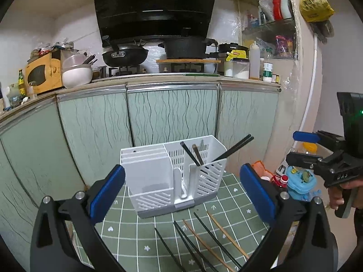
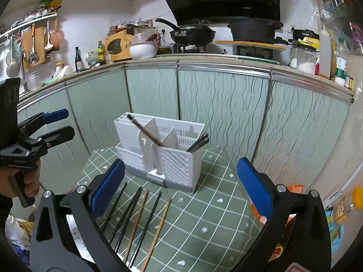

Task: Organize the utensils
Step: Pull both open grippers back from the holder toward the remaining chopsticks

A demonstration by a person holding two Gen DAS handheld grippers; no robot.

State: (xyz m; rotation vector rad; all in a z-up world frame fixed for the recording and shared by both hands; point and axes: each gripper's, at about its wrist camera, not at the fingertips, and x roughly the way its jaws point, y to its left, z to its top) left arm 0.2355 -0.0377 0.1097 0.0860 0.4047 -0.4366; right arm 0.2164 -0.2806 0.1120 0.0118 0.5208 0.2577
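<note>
A white slotted utensil holder (image 1: pixel 172 176) stands on a green grid-patterned table (image 1: pixel 136 238); it also shows in the right wrist view (image 2: pixel 163 154). Several dark and brown chopsticks stand in its compartments (image 1: pixel 231 148) (image 2: pixel 147 132). More loose chopsticks, black and wooden, lie on the cloth in front of it (image 1: pixel 204 238) (image 2: pixel 138 219). My left gripper (image 1: pixel 181 192) is open and empty, above the loose chopsticks and facing the holder. My right gripper (image 2: pixel 179 188) is open and empty, just above the cloth right of the loose chopsticks. Each gripper shows in the other's view (image 1: pixel 301 147) (image 2: pixel 59 124).
Green cabinet doors (image 1: pixel 172 111) stand close behind the table, under a counter with a wok (image 1: pixel 124 55), pot (image 1: pixel 186 47), jars and a microwave (image 1: pixel 43 72). Toys and bottles (image 1: pixel 299 181) sit off the table's right side. An orange object (image 2: pixel 295 189) lies at the right edge.
</note>
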